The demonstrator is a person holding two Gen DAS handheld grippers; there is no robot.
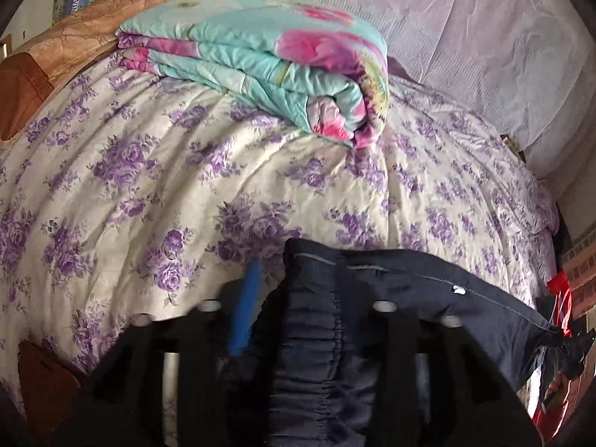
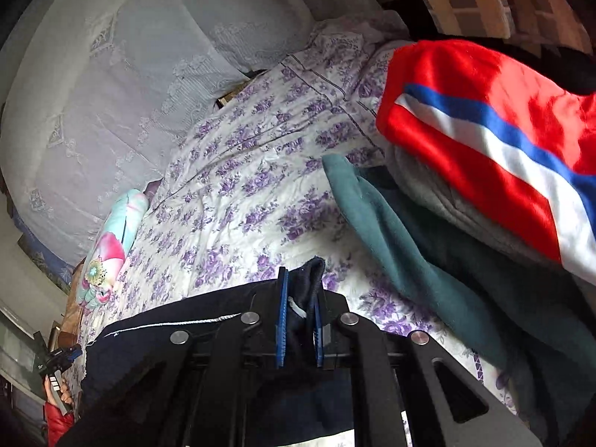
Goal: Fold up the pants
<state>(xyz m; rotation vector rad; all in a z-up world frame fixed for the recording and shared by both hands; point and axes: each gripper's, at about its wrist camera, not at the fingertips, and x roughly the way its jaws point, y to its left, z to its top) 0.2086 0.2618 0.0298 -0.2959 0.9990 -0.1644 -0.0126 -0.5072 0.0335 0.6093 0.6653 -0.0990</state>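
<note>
Dark navy pants (image 1: 409, 283) with a gathered elastic waistband hang above a floral bedspread (image 1: 149, 171), stretched between both grippers. In the left wrist view my left gripper (image 1: 313, 272) holds the bunched waistband between its jaws. Its blue left pad (image 1: 246, 309) shows beside the fabric, and the other finger is hidden under cloth. In the right wrist view my right gripper (image 2: 300, 290) is shut on a fold of the pants (image 2: 186, 335), pinched between two blue pads (image 2: 282, 316). The left gripper (image 2: 59, 361) shows far left, in a hand.
A folded turquoise and pink quilt (image 1: 260, 67) lies at the far side of the bed. On the right is a pile of clothes: a red, white and blue striped piece (image 2: 484, 130) over a teal garment (image 2: 409, 253). A brown headboard (image 1: 67, 44) stands at the left.
</note>
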